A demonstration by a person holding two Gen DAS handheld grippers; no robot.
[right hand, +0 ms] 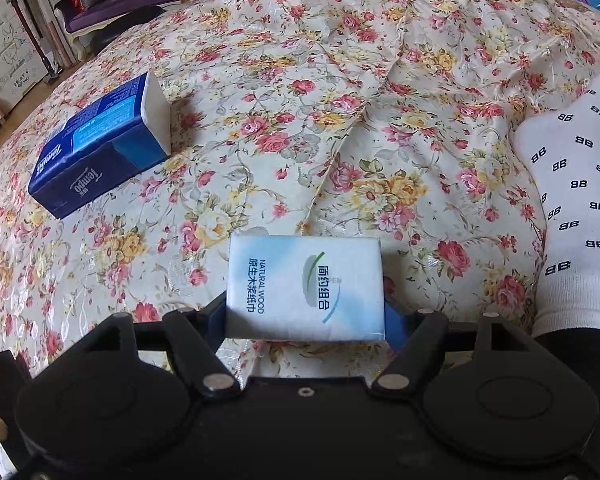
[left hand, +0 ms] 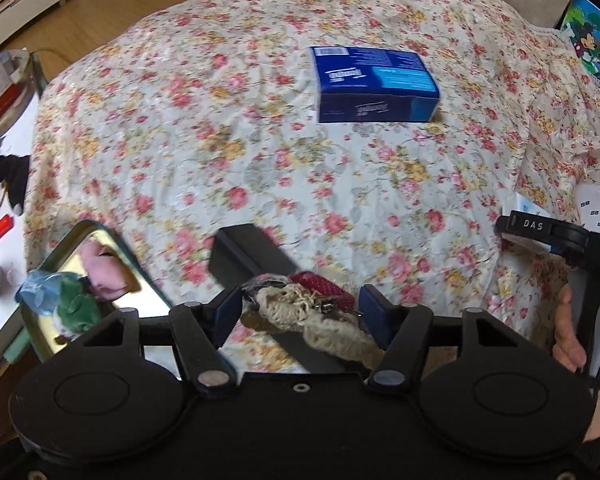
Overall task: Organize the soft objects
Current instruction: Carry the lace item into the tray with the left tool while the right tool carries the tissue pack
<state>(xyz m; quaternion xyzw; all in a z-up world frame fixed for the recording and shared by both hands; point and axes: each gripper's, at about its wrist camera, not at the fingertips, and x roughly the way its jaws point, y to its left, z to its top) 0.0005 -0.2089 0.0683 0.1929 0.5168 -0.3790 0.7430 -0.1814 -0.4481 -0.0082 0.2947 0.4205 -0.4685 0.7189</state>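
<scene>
While the left gripper hangs over the near edge of the flowered bed cover, a soft bundle of beige knitted yarn with a bit of red dotted cloth sits between its blue fingers. Its jaws are partly closed around the bundle, but I cannot tell if the pads really press on it, since the picture is blurry there. The right gripper is clamped on a small white and pale blue pack of paper tissues; the pack fills the gap from one finger to the other and is held above the bed. A big dark blue tissue box lies on the cover, ahead of the left gripper and a bit to its right, well apart from it. In the right wrist view the same box sits far off to the upper left, with its long side slanting away, so I think the left hand has the easier way to it. A shiny gold metal tin lies just to the left of the left gripper, with pink, green and blue soft things inside. I think the yarn bundle may go there next, so the left hand would need to swing left. A white sock with black letters lies to the right of the right gripper.
</scene>
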